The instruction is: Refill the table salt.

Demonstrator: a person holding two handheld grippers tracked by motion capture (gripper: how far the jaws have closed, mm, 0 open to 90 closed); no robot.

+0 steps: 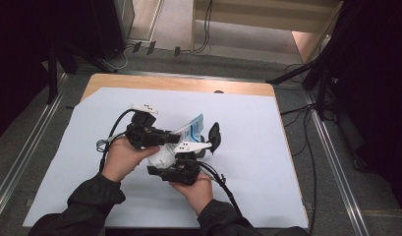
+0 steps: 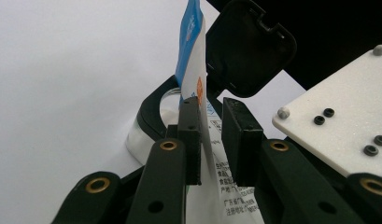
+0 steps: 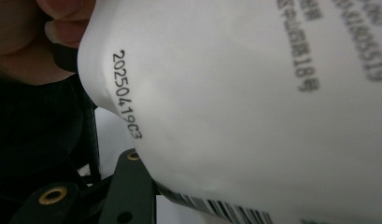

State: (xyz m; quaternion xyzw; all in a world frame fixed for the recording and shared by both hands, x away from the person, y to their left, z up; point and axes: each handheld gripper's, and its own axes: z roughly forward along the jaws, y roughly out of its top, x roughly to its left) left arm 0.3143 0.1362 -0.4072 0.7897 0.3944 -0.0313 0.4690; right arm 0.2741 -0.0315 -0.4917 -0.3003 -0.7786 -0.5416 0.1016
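Pouch [image 1: 191, 129], white with a blue top, sits mid-frame in the high view, pinched near its top edge by the left gripper [image 2: 210, 140]. Right gripper [image 1: 181, 169] clamps the pouch's fat lower body, just below centre.

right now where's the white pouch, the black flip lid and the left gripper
white pouch [image 3: 254, 98]: right gripper view, its printed white side.
black flip lid [image 2: 247, 49]: left gripper view, inner face of the open lid.
left gripper [image 2: 211, 135]: left gripper view, midway between its fingertips, where the pouch edge runs.
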